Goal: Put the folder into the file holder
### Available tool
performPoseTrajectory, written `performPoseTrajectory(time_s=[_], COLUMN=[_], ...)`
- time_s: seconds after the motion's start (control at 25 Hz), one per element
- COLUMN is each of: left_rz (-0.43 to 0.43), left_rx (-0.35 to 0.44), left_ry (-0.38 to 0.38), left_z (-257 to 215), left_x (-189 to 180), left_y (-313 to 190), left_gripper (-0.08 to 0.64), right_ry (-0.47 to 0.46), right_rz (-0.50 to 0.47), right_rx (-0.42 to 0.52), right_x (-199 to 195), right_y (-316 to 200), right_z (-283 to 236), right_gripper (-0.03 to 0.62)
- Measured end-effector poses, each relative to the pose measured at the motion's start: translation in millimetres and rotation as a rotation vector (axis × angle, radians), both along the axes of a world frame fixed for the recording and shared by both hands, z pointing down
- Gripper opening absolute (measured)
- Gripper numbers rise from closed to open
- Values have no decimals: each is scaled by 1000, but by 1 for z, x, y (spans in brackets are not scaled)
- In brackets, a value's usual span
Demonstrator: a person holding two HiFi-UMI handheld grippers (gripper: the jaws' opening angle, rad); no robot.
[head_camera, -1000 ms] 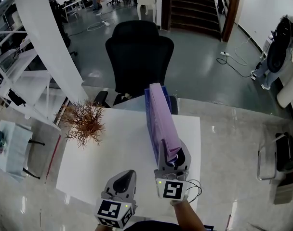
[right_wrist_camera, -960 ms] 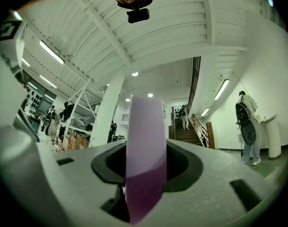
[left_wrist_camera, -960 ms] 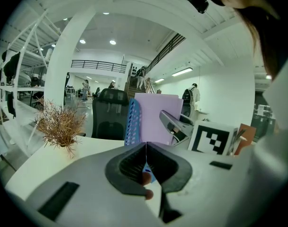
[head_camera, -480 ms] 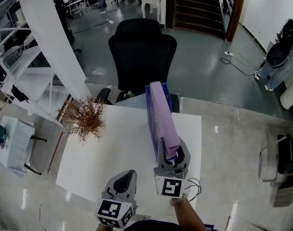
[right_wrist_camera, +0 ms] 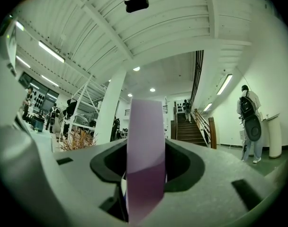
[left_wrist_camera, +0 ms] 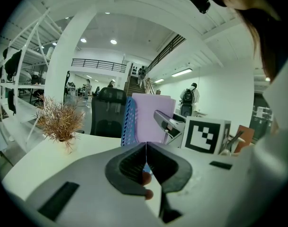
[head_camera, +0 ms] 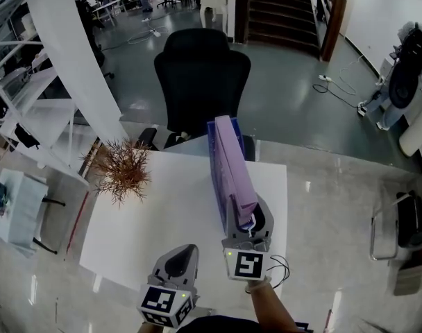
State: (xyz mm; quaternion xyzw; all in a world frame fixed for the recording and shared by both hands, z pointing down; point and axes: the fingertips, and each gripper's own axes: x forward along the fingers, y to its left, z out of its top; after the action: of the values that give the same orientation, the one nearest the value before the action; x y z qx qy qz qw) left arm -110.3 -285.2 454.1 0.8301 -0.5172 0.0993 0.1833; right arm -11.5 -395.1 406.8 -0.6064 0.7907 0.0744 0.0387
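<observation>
A purple folder [head_camera: 230,159] stood on edge inside a blue file holder [head_camera: 213,164] on the right half of a white desk [head_camera: 155,214], the holder running lengthwise from the desk's far edge toward its near edge. The folder's near end stuck out of the holder toward the near edge, where the right gripper [head_camera: 244,220] met it. In the right gripper view the folder rose upright through the middle of the frame, and the gripper's fingers [right_wrist_camera: 208,174] stood one on each face of it, with no gap showing on either side. Those jaws had just been easing open with the folder between them. The left gripper [head_camera: 185,252] hung over the near edge of the desk, just left of the right one and apart from the folder; its own view showed its jaws pressed together with nothing between them, the folder and holder lying ahead and slightly to the right. A dried, twiggy plant [head_camera: 124,172] sat near the desk's far left corner, and a black office chair [head_camera: 200,82] stood beyond the far edge.
</observation>
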Motion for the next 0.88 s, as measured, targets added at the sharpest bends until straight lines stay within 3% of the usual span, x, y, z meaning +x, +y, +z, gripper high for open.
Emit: performPoseTrajectory(time_s=[0.64,0.88], left_rz=[23,27], left_rx=[26,63], left_ry=[5,4], left_z=[-22,-12], left_x=[-17,-24], left_y=[30,39], left_gripper=[6,6], right_ry=[33,22], right_rz=[58,37], right_rx=[1,-17], right_x=[3,-3], right_y=[29,44], right_z=[-9,-14], right_gripper=[181,179])
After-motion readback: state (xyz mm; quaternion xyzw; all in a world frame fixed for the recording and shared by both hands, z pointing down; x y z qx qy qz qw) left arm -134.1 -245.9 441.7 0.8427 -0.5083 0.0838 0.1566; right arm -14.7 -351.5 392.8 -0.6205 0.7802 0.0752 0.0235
